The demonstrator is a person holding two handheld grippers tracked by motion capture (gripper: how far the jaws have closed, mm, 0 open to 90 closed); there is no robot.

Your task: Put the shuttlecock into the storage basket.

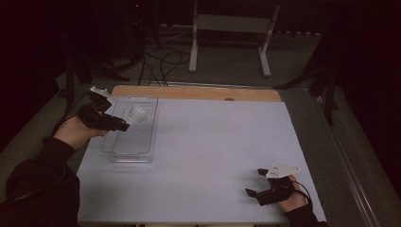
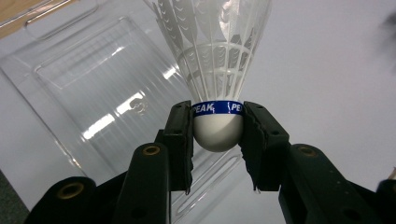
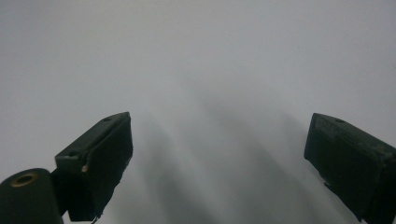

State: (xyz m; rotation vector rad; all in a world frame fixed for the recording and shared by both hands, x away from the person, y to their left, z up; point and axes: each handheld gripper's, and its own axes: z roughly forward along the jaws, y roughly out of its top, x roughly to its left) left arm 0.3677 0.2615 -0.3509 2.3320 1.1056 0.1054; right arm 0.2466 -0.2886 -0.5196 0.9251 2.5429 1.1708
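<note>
A white feather shuttlecock [image 2: 215,60] with a blue band and a round white cork sits between the pads of my left gripper [image 2: 217,133], which is shut on the cork. In the high view the left gripper [image 1: 122,125] holds the shuttlecock [image 1: 136,114] above a clear plastic tray [image 1: 142,147] at the table's left side. The tray [image 2: 84,84] lies below and behind the shuttlecock in the left gripper view. My right gripper [image 1: 256,182] rests near the front right of the table, its jaws wide apart. In its own view the right gripper [image 3: 219,154] has nothing between its fingers.
The white table top [image 1: 213,142] stretches between the two hands. A wooden strip [image 1: 198,92] runs along the far edge. Beyond it, cables [image 1: 161,64] and a white frame stand [image 1: 231,28] sit on the floor.
</note>
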